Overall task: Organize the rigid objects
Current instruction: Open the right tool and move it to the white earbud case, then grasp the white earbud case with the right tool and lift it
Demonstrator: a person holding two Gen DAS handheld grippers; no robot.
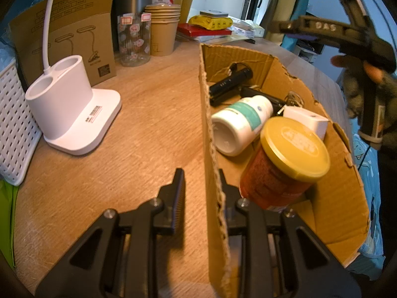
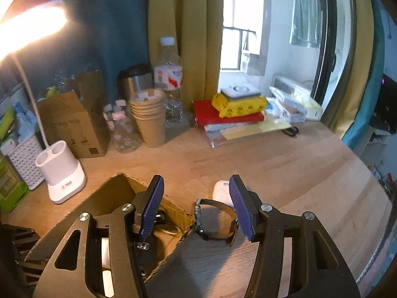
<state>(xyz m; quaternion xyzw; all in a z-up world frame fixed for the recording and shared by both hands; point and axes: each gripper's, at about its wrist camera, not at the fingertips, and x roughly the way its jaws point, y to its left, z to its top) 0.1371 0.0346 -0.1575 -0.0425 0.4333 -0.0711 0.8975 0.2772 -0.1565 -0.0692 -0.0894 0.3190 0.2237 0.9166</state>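
The watch [image 2: 215,219] lies on the desk [image 2: 297,173] just outside the box [image 2: 119,191], directly under my right gripper [image 2: 196,206], whose jaws gape empty. My left gripper [image 1: 202,186] straddles the box wall, not visibly clamped.

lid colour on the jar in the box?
Mustard yellow lid, on the orange-red jar; clearest in the left wrist view.

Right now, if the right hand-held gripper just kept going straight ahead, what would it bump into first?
Most likely the black wristwatch lying on the table just outside the cardboard box. It sits between the open right hand-held gripper's fingers, though depth is hard to judge.
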